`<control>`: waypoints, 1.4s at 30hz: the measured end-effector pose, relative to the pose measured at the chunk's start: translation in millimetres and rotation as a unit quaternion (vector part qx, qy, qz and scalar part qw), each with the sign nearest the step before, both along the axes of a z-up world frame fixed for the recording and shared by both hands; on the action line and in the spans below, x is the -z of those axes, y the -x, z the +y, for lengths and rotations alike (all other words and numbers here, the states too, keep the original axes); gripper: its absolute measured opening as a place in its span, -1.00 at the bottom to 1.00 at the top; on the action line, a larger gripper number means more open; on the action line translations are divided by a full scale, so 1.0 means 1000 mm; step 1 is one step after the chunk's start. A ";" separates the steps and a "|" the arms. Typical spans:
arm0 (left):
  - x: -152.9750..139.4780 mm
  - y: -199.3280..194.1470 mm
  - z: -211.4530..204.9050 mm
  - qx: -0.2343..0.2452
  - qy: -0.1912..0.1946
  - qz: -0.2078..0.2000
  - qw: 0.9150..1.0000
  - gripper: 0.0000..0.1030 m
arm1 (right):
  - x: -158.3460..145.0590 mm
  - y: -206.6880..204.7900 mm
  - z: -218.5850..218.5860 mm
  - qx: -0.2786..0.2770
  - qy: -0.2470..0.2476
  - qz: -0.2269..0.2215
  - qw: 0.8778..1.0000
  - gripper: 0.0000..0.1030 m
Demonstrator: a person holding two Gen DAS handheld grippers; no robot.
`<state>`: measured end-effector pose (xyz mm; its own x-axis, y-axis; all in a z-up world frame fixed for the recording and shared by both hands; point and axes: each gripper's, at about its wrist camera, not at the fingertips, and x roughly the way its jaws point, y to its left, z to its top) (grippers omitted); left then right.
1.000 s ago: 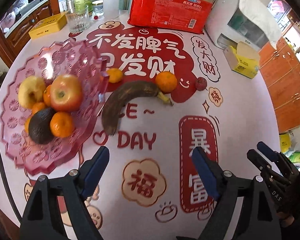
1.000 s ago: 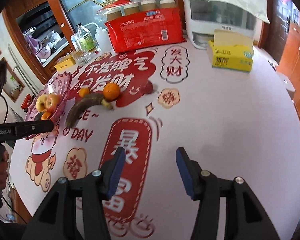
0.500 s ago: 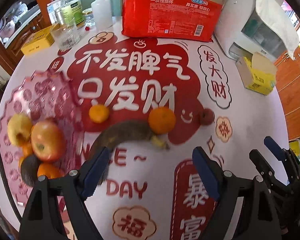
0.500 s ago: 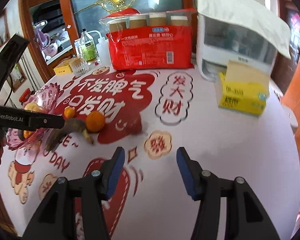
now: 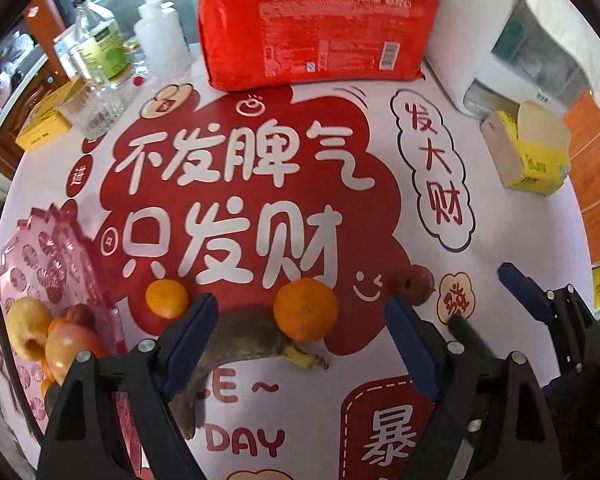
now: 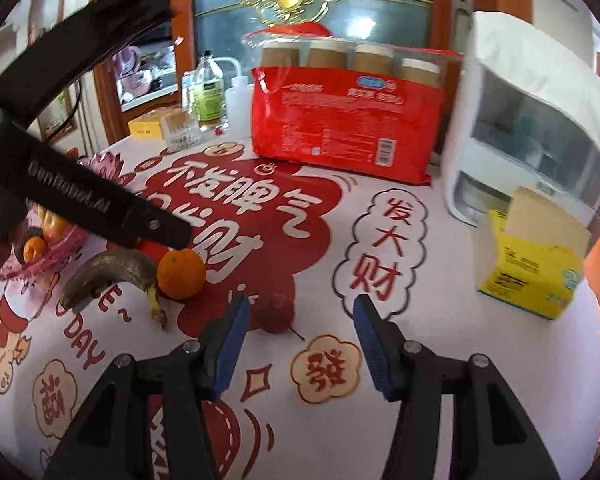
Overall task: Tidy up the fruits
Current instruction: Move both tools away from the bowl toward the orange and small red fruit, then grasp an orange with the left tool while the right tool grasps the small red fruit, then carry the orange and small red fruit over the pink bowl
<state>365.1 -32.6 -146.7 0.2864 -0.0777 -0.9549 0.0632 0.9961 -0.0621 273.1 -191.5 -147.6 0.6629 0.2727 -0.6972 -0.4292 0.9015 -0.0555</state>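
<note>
A pink fruit plate [image 5: 56, 256] at the left holds apples [image 5: 66, 346] and oranges. On the printed tablecloth lie a browned banana [image 5: 244, 338], a large orange [image 5: 305, 309], a small orange [image 5: 166, 298] and a small dark red fruit [image 5: 415, 284]. My left gripper [image 5: 300, 344] is open and empty, its fingers either side of the banana and large orange. My right gripper [image 6: 298, 344] is open and empty, close behind the dark red fruit [image 6: 274, 312]. The banana [image 6: 108, 272] and large orange [image 6: 181, 274] lie to its left.
A red cup package [image 5: 316, 28], bottles [image 5: 100, 48], a glass [image 5: 96, 114] and a yellow box [image 5: 46, 120] stand at the back. A white appliance [image 5: 512, 40] and yellow tissue box [image 5: 528, 152] are at the right. The right gripper [image 5: 540, 308] shows in the left view.
Both grippers moved forward over the table. The left one closed in on the banana and large orange; the right one closed in on the dark red fruit. Both stayed open.
</note>
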 end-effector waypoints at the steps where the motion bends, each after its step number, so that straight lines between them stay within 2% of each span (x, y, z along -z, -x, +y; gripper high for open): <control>1: 0.003 -0.002 -0.002 0.004 0.000 0.004 1.000 0.64 | 0.003 0.000 0.003 -0.002 0.005 -0.004 1.000 0.06; 16: 0.046 -0.020 -0.012 0.036 -0.027 0.047 0.998 0.61 | 0.041 -0.018 0.012 0.005 -0.013 0.030 0.999 0.05; 21: 0.052 -0.021 -0.018 0.050 -0.031 0.050 0.997 0.42 | 0.042 -0.023 0.018 0.008 -0.014 0.037 0.999 -0.16; 22: 0.053 -0.020 -0.018 0.051 -0.032 0.050 0.997 0.33 | 0.043 -0.023 0.019 0.009 -0.014 0.037 0.999 -0.19; 25: 0.056 -0.019 -0.020 0.059 -0.028 0.053 0.996 0.16 | 0.044 -0.022 0.021 0.013 -0.005 0.033 0.999 -0.40; 27: 0.059 -0.019 -0.020 0.063 -0.026 0.054 0.996 0.09 | 0.044 -0.022 0.022 0.012 -0.001 0.031 0.999 -0.40; 28: 0.060 -0.018 -0.020 0.063 -0.027 0.053 0.996 -0.02 | 0.044 -0.022 0.022 0.011 0.001 0.032 0.999 -0.40; 30: 0.061 -0.018 -0.019 0.061 -0.026 0.049 0.997 -0.12 | 0.043 -0.021 0.021 0.013 0.007 0.031 0.999 -0.40; 37: 0.058 -0.011 -0.009 0.059 -0.003 0.033 0.998 -0.15 | 0.040 -0.017 0.016 0.019 0.013 0.039 0.999 -0.40; 42: 0.036 0.005 -0.011 0.065 0.015 0.015 0.998 -0.15 | 0.027 -0.005 0.009 0.029 0.011 0.044 0.999 -0.40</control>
<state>360.0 -43.2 -182.7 0.2428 -0.1410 -0.9598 0.1893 0.9772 -0.0957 278.5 -182.3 -174.9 0.6133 0.2204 -0.7585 -0.3811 0.9237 -0.0398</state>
